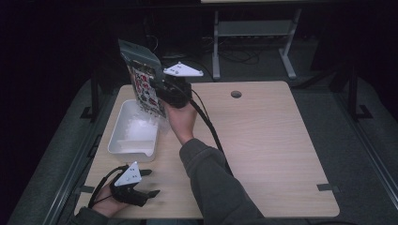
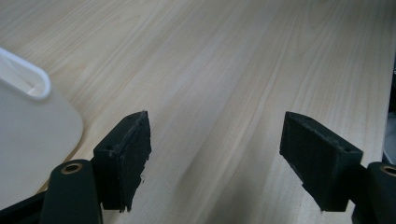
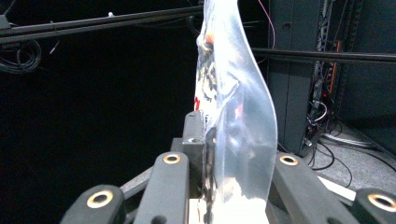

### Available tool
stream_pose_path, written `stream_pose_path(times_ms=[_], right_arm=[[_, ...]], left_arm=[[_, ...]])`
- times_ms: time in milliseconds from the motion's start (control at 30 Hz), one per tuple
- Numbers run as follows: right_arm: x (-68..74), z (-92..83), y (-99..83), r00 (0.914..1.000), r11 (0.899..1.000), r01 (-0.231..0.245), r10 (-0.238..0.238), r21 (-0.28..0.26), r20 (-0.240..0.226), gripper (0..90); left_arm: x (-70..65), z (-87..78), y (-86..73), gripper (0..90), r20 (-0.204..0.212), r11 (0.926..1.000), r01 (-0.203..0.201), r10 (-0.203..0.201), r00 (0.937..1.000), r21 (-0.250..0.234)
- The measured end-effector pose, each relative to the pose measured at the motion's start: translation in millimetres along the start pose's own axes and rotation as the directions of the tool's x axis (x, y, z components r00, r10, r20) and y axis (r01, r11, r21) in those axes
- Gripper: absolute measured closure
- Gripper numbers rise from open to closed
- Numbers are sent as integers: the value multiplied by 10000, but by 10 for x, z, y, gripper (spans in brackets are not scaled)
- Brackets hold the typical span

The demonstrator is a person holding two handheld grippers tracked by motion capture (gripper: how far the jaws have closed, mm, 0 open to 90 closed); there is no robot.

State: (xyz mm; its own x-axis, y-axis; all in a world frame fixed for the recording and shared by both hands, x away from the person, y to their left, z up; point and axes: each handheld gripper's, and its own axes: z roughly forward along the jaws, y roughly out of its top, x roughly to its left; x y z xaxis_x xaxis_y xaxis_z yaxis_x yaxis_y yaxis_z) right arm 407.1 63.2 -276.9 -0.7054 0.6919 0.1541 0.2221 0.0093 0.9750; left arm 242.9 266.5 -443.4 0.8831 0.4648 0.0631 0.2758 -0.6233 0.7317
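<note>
The bench (image 1: 263, 140), a pale wood-grain top, carries a white rectangular tub (image 1: 133, 133) near its left edge; white contents are seen inside the tub. In the left tongs view one rounded corner of the tub (image 2: 28, 140) lies just left of the jaws.

A printed plastic bag (image 1: 143, 79) is held up in the air over the far end of the tub, tilted, its top leaning away to the left. In the right tongs view the bag (image 3: 238, 107) is seen edge-on, clear film rising between the jaws.

The right tongs (image 1: 162, 91) are closed on the bag's lower part, the pads pressed against the film from both sides.

The left tongs (image 1: 149, 183) lie low on the near-left part of the bench, well apart from the bag. Their jaws stand wide apart with bare wood between them; nothing is gripped.
</note>
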Motion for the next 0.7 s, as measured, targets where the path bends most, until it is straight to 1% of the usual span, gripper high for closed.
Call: stream_pose_path(times_ms=[67, 100, 133, 167, 200, 300, 333, 367, 400, 433, 500, 533, 600, 633, 667, 700], right_arm=[[18, 76, -7, 10000, 10000, -18, 18, -7, 21, 751], [18, 76, -7, 10000, 10000, -18, 18, -7, 21, 751], [38, 149, -27, 10000, 10000, -72, 72, -4, 44, 751], [38, 149, -27, 10000, 10000, -72, 72, -4, 44, 751], [62, 221, -51, 9999, 9999, -100, 100, -7, 50, 751], [100, 319, -102, 9998, 9998, -202, 202, -13, 81, 751], [100, 319, -102, 9998, 9998, -202, 202, -13, 81, 751], [121, 381, -146, 9997, 9998, -195, 196, -18, 142, 752], [121, 381, -146, 9997, 9998, -195, 196, -18, 142, 752], [136, 432, -199, 9995, 9998, -209, 211, -74, 245, 751], [141, 456, -227, 9993, 9997, -234, 237, -82, 298, 751], [152, 497, -285, 9985, 9994, -263, 273, -217, 474, 751], [163, 543, -329, 9974, 9991, -376, 386, -178, 604, 752], [163, 543, -329, 9974, 9991, -376, 386, -178, 604, 752], [171, 589, -370, 9963, 9993, -346, 357, -153, 776, 751], [171, 589, -370, 9963, 9993, -346, 357, -153, 776, 751]], left_arm=[[8, -4, -3, 241, 8, 10000, -22, 22, 10000, 27], [8, -4, -3, 241, 8, 10000, -22, 22, 10000, 27], [8, -4, -3, 241, 15, 10000, -28, 28, 10000, 24], [8, -3, -4, 241, 18, 10000, -44, 44, 10000, 11], [10, -4, -6, 241, 16, 10000, -80, 80, 10000, 36], [16, -11, -9, 239, 1, 9999, -85, 85, 10000, 56], [17, -16, -14, 239, -30, 10000, -62, 62, 10000, 43], [26, -35, -34, 237, -68, 10000, -38, 39, 10000, 58], [26, -35, -34, 237, -68, 10000, -38, 39, 10000, 58], [42, -53, -52, 237, -124, 10000, 70, -70, 9999, 37], [51, -64, -61, 237, -131, 10000, 94, -94, 9999, 18], [56, -71, -70, 237, -137, 9999, 165, -166, 9998, -30], [71, -81, -85, 237, -127, 9996, 278, -279, 9995, -71], [71, -81, -85, 237, -127, 9996, 278, -279, 9995, -71], [72, -77, -77, 237, -60, 9995, 291, -291, 9996, -113], [72, -77, -77, 237, -60, 9995, 291, -291, 9996, -113]])
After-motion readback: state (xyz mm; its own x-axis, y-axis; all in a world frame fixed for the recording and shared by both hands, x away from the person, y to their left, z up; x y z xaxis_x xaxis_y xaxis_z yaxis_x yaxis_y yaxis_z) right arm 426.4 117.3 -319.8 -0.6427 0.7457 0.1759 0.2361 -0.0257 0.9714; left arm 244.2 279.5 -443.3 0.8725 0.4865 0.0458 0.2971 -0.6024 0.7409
